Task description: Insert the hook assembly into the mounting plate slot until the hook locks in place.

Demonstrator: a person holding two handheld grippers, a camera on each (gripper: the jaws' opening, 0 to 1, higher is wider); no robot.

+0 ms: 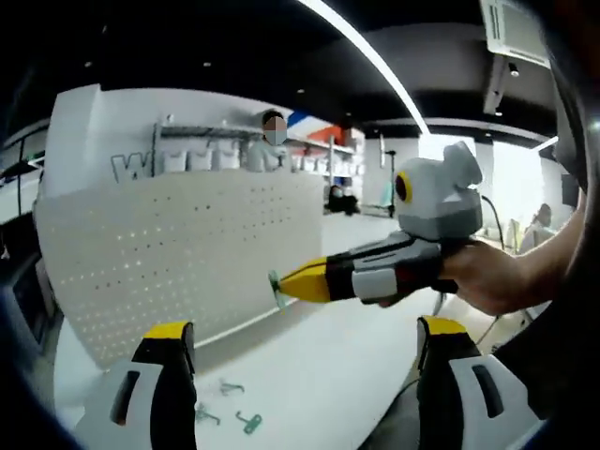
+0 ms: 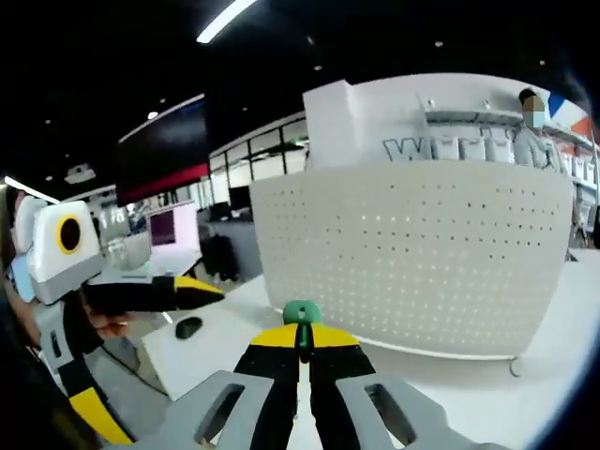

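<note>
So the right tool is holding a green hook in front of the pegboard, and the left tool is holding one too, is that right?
Not quite. The right tool is shut on the green hook before the pegboard, but the left gripper view shows the left tool open and empty; spare hooks lie on the table.

The pegboard (image 2: 412,253) ahead of the right gripper (image 2: 302,349) is white, dotted all over with an even grid of small holes, and the table (image 2: 525,394) under it is plain white. That gripper has yellow tips over black jaws on grey bodies, and the hook (image 2: 302,314) pinched at its tips is green. Below the left gripper (image 1: 305,347), between its yellow-capped black jaws, two spare hooks (image 1: 225,412) lie pale green on the white table.
</note>
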